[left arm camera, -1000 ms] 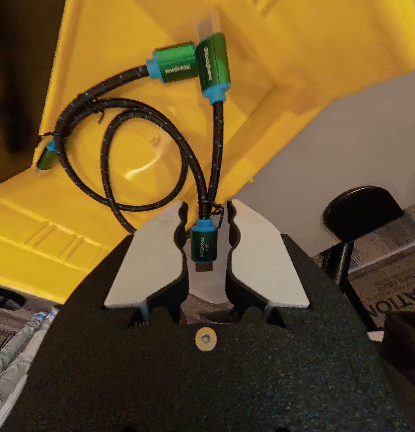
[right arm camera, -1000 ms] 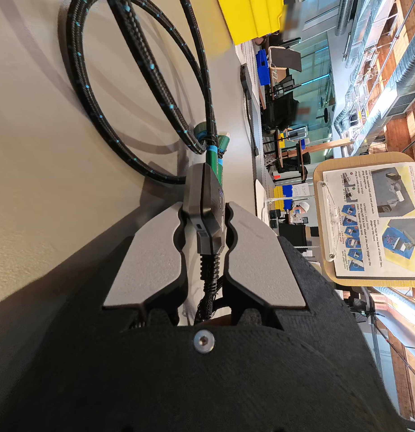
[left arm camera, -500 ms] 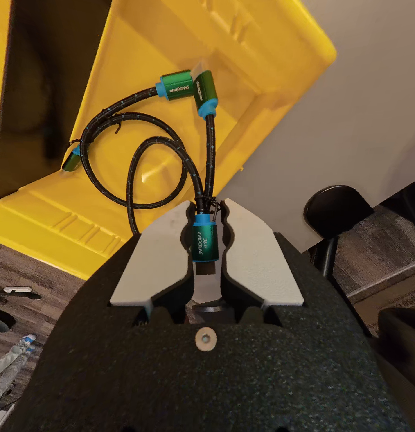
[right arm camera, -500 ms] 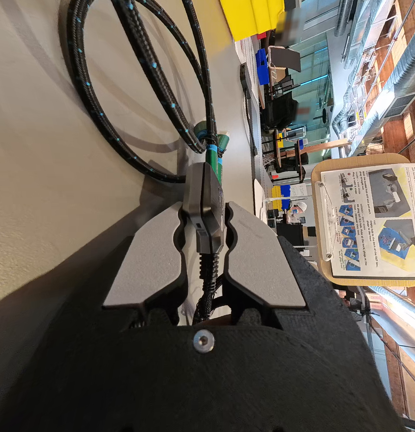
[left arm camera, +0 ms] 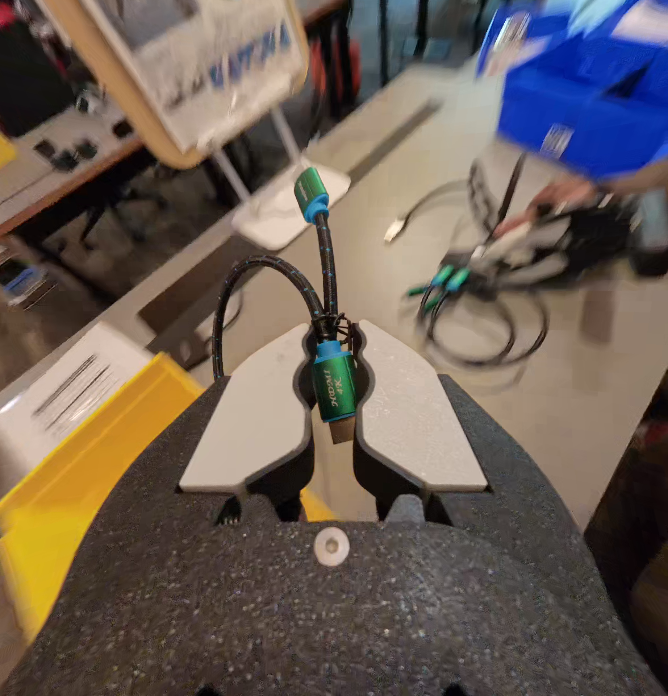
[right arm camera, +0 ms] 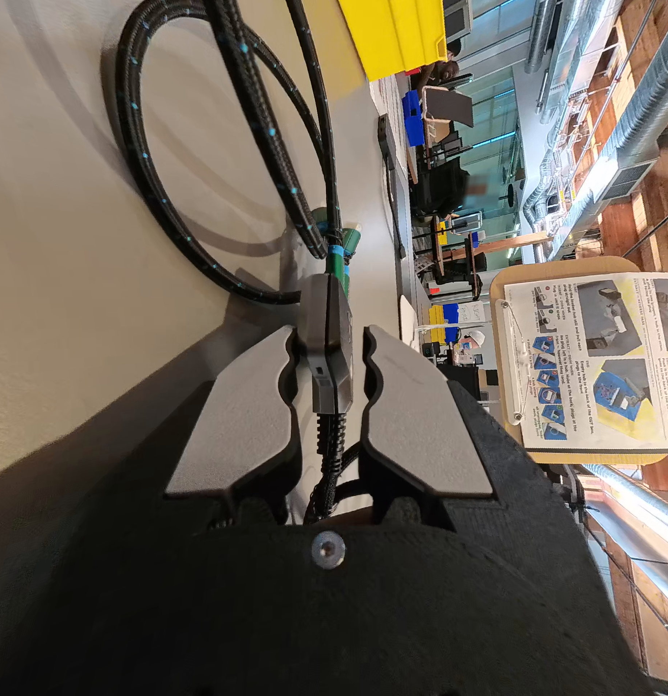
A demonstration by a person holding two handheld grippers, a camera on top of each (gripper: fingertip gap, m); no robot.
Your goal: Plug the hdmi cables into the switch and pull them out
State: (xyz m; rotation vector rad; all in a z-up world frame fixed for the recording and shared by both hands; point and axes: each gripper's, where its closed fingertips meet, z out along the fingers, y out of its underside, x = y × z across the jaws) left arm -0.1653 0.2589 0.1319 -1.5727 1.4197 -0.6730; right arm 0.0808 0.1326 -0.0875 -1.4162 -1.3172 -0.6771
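Observation:
My left gripper (left arm camera: 332,331) is shut on a green plug (left arm camera: 334,388) of a black braided cable (left arm camera: 249,271), held above the grey table (left arm camera: 381,211). The cable's other green plug (left arm camera: 310,190) stands up beyond the fingers. My right gripper (right arm camera: 329,331) lies along the table with a dark grey hub (right arm camera: 325,339) between its fingers. The hub leans on the left pad (right arm camera: 283,361), and a thin gap shows at the right pad (right arm camera: 377,361). Two green plugs (right arm camera: 336,267) sit in the hub's far end. The right gripper also shows blurred in the left wrist view (left arm camera: 513,248).
Black braided cables (right arm camera: 136,150) loop on the table beyond the hub. A yellow bin (left arm camera: 80,452) is under my left gripper and also shows far off in the right wrist view (right arm camera: 396,34). A blue bin (left arm camera: 596,94) is behind the right gripper. A wooden board with a printed sheet (right arm camera: 588,357) stands on the table. One gripper's finger ends stand about 35 cm off the other's.
My left gripper closed on the green plug and swung with it from over the yellow bin to above the table. A thin gap has appeared between the hub and my right gripper's right pad.

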